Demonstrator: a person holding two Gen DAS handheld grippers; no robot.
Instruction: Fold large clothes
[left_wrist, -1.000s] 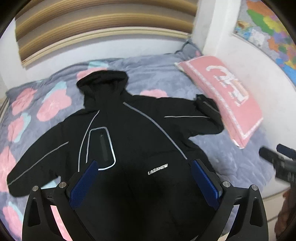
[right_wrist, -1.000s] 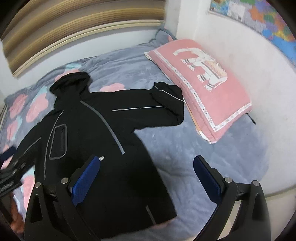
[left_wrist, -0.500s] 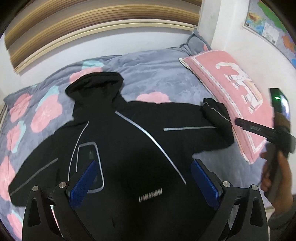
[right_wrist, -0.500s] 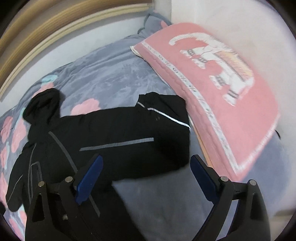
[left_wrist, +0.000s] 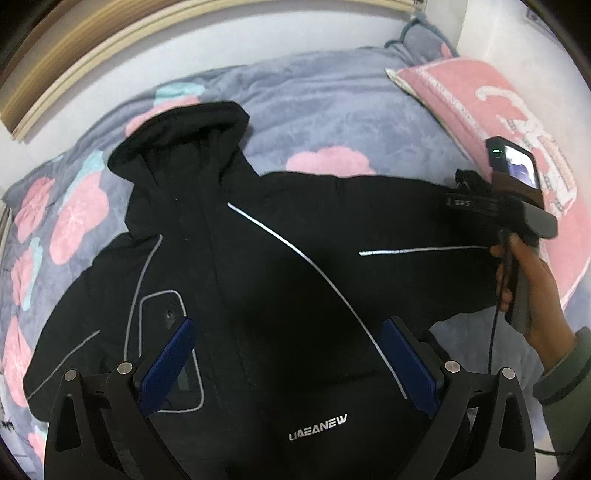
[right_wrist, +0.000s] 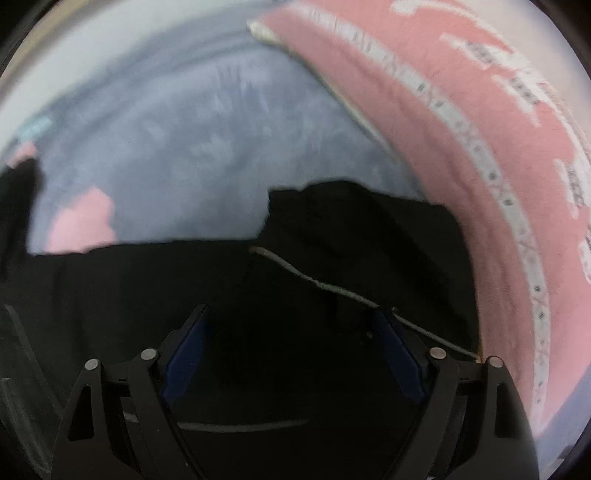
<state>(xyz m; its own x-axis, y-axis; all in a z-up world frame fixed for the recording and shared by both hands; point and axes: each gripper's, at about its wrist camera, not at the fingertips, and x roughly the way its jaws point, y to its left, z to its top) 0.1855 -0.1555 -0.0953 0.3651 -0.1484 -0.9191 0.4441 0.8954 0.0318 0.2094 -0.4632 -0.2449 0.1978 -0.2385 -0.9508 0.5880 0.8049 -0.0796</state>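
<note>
A black hooded jacket (left_wrist: 258, 280) with grey piping lies spread face up on the bed, hood toward the wall. My left gripper (left_wrist: 288, 332) is open and empty, hovering above the jacket's chest. My right gripper (right_wrist: 291, 325) is open, low over the jacket's right sleeve (right_wrist: 354, 236), whose cuff end is folded back beside the pink pillow. In the left wrist view the right gripper body (left_wrist: 506, 206) and the hand holding it show above that sleeve end.
A grey-blue bedspread (left_wrist: 332, 110) with pink flowers covers the bed. A pink pillow (left_wrist: 480, 103) lies at the right against the wall, also in the right wrist view (right_wrist: 498, 129). A wooden headboard (left_wrist: 110, 48) runs along the back.
My right gripper has moved forward and down from the jacket's hem side to just over the right sleeve end. My left gripper has moved closer to the jacket's chest.
</note>
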